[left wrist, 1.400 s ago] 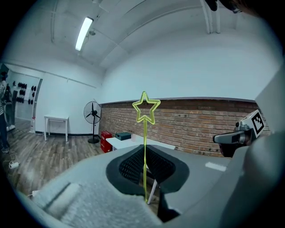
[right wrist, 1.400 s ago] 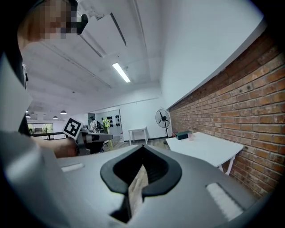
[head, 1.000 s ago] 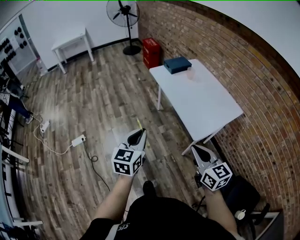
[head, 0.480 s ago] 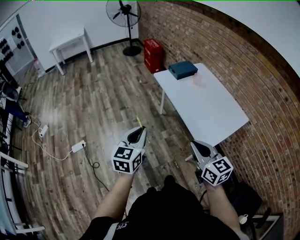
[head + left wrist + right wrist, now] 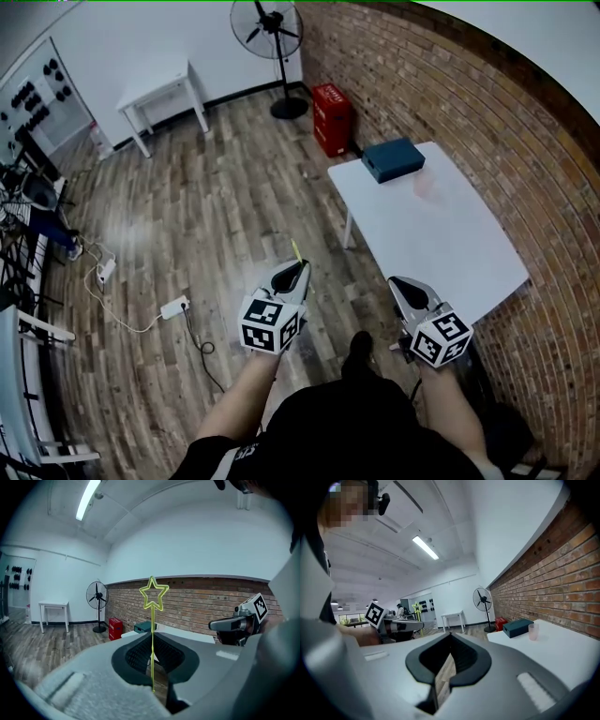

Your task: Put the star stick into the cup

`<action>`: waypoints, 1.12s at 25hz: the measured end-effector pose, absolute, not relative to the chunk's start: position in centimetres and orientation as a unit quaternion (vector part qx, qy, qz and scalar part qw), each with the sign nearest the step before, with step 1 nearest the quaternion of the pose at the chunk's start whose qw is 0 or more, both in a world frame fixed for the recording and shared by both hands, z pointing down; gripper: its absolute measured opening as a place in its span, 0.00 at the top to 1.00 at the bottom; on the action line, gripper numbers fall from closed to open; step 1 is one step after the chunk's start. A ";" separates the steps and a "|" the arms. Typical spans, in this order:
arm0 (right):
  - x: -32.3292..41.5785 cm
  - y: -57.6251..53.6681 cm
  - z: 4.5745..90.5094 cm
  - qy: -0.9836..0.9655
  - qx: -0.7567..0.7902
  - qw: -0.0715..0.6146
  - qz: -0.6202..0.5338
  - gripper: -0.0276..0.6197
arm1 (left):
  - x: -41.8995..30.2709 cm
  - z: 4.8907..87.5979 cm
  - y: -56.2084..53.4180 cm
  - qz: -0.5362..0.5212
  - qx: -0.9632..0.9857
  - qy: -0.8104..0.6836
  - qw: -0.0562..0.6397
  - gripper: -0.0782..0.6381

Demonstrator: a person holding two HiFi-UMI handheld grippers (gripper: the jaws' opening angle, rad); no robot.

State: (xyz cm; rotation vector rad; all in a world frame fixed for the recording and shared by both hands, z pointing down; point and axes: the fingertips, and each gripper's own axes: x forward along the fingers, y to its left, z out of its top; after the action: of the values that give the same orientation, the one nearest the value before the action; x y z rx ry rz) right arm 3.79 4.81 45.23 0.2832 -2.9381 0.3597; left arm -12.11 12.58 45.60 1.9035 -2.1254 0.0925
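We've got the left gripper (image 5: 295, 272) clamped on the star stick (image 5: 152, 620). It's pinched low on the shaft, w/ the yellow star outline standing upright above the jaw tips. In the head view the stick pokes fwd past the gripper, over the wood floor (image 5: 187, 216), not over the tabletop (image 5: 450, 253). Our right gripper (image 5: 401, 281) has its jaws together w/ nothing btw them; only floor shows through the slit behind the tips. It hangs near the closest corner of the white tabletop. Both grippers sit close in front of our body, side by side but apart.

The cup (image 5: 427, 186), pale pink & see-through, stands upright on the far part of the tabletop, just beside a dark teal box (image 5: 394, 159) at the far end. Cup & stick are well apart. The tabletop runs along a brick wall (image 5: 525, 141). Beyond it: red crate (image 5: 334, 120), standing fan (image 5: 266, 26), small white table (image 5: 164, 86) by the far wall.
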 end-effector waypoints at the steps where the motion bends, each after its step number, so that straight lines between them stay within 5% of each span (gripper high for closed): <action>1: 3.0 3.2 45.3 -0.984 0.095 0.084 0.121 0.96 | -12.6 45.7 11.1 0.032 0.660 -0.737 0.144 0.87; 14: 1.4 -15.6 47.8 -0.969 0.145 0.087 0.179 0.96 | -15.0 45.8 -10.6 0.055 0.698 -0.692 0.179 0.87; 28: -7.6 -22.7 49.0 -0.947 0.220 0.072 0.220 0.96 | -21.8 46.9 -20.7 0.079 0.770 -0.612 0.163 0.87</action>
State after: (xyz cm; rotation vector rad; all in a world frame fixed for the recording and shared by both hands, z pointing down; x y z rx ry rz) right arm -7.61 -22.65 49.05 0.6625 -2.8469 0.6623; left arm -21.79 -20.73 46.92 2.1961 -1.7441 0.2257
